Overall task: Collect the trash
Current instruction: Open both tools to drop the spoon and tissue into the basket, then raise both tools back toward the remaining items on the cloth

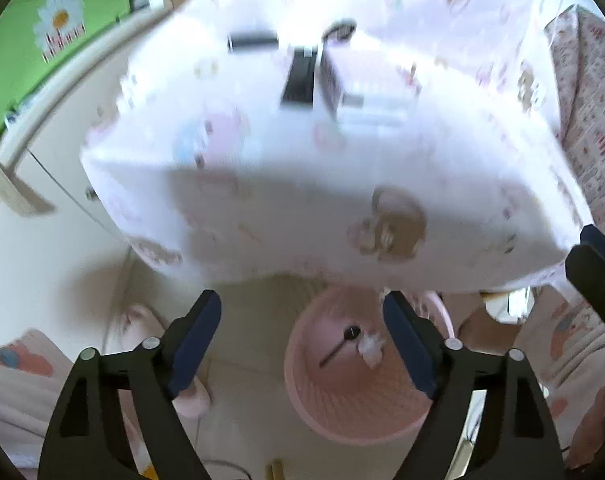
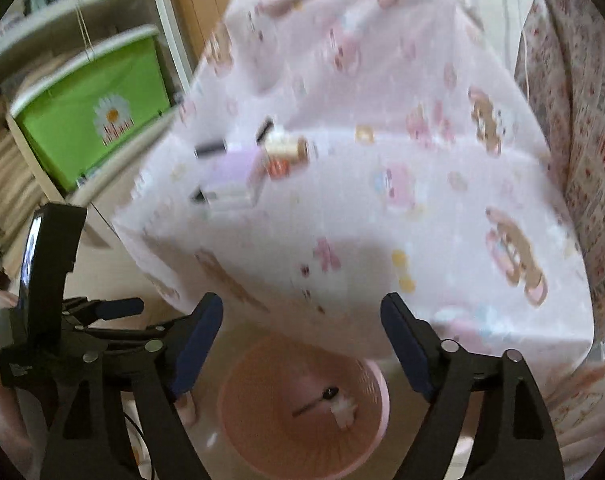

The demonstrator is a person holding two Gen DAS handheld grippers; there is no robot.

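A pink round basket (image 1: 342, 416) stands on the floor below the table edge; it also shows in the right wrist view (image 2: 258, 440). Inside lie a black spoon (image 1: 338, 346) and a crumpled white tissue (image 1: 370, 348), also seen in the right wrist view as spoon (image 2: 314, 400) and tissue (image 2: 344, 408). My left gripper (image 1: 302, 344) is open and empty above the basket. My right gripper (image 2: 302, 348) is open and empty above it too. On the table lie black items (image 1: 300, 78) and a lilac box (image 2: 232, 176), blurred.
The table wears a pink cartoon cloth (image 2: 422, 184) hanging over its edge. A green daisy-print bin (image 2: 98, 112) sits on a shelf at left. A patterned box (image 2: 582, 140) stands at right. The left gripper's body (image 2: 50, 300) shows at the right view's left edge.
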